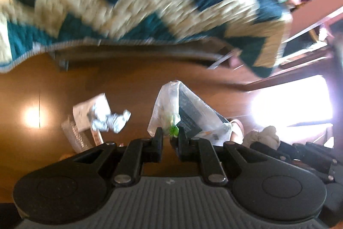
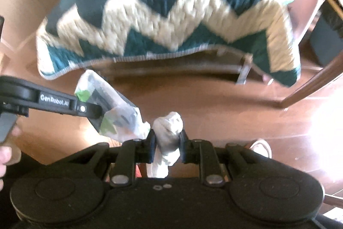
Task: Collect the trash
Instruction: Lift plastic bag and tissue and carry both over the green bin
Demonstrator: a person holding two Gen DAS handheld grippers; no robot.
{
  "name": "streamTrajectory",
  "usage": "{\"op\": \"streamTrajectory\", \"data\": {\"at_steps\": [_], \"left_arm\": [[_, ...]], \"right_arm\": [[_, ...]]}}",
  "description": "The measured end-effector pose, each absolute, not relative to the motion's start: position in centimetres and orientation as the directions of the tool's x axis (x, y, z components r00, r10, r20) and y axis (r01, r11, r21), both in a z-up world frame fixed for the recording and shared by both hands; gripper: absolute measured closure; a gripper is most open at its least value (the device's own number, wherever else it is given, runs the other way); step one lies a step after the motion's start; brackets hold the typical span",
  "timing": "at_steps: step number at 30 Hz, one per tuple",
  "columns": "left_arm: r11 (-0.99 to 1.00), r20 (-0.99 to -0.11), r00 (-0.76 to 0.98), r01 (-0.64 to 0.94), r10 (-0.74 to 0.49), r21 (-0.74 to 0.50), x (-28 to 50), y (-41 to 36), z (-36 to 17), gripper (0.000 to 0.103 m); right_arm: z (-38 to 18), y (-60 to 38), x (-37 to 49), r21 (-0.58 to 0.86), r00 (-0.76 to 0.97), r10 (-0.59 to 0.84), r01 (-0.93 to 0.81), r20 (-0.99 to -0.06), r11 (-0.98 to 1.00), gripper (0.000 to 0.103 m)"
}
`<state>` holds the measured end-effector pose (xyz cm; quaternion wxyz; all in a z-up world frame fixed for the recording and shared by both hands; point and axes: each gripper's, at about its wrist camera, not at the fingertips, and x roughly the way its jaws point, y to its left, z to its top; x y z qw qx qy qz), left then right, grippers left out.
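My left gripper (image 1: 170,135) is shut on the edge of a clear plastic trash bag (image 1: 190,113) that holds a dark box and green scraps; the bag hangs above the wooden floor. The same bag (image 2: 115,108) and the left gripper (image 2: 96,115) show at the left of the right wrist view. My right gripper (image 2: 167,138) is shut on a crumpled white tissue wad (image 2: 169,132), held just right of the bag. The wad also shows in the left wrist view (image 1: 265,136). Crumpled foil (image 1: 111,119) and a white paper sheet (image 1: 90,108) lie on the floor to the left.
A low bed or sofa with a teal and cream zigzag blanket (image 1: 150,3) fills the far side, its frame (image 1: 137,50) just above the wooden floor (image 1: 64,83). A doorway with bright sunlight (image 1: 289,104) lies right. A clear ridged plastic piece (image 1: 75,134) lies beside the paper.
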<state>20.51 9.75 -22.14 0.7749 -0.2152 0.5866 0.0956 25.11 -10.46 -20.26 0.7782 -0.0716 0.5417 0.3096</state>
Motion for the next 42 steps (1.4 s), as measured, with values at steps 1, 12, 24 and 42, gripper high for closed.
{"op": "streamTrajectory", "data": {"at_steps": [1,12,24,42], "left_arm": [[0.899,-0.943,0.321,-0.38,-0.091,-0.216,20.3,9.3,-20.9,0.09],[0.966,-0.795,0.607,-0.191,-0.023,-0.173,19.7,1.8,-4.3,0.09],[0.996,-0.625,0.776,0.051,-0.086,-0.073,22.7,-9.5,8.0,0.09],[0.954,-0.48,0.835,0.3,-0.267,-0.009,32.6,-28.2,20.0,0.09]], "right_arm": [[-18.8,-11.2,24.9,0.224,0.247,0.423,-0.566,-0.872,0.794,0.083],[-2.8,-19.5,22.9,0.169,0.503,0.537,-0.604,-0.677,0.779,0.083],[9.0,-29.4,22.6,0.005,0.751,0.453,-0.514,-0.479,0.858,0.083],[18.5,-45.4,28.9,-0.08,0.956,0.088,-0.114,-0.279,0.99,0.083]]}}
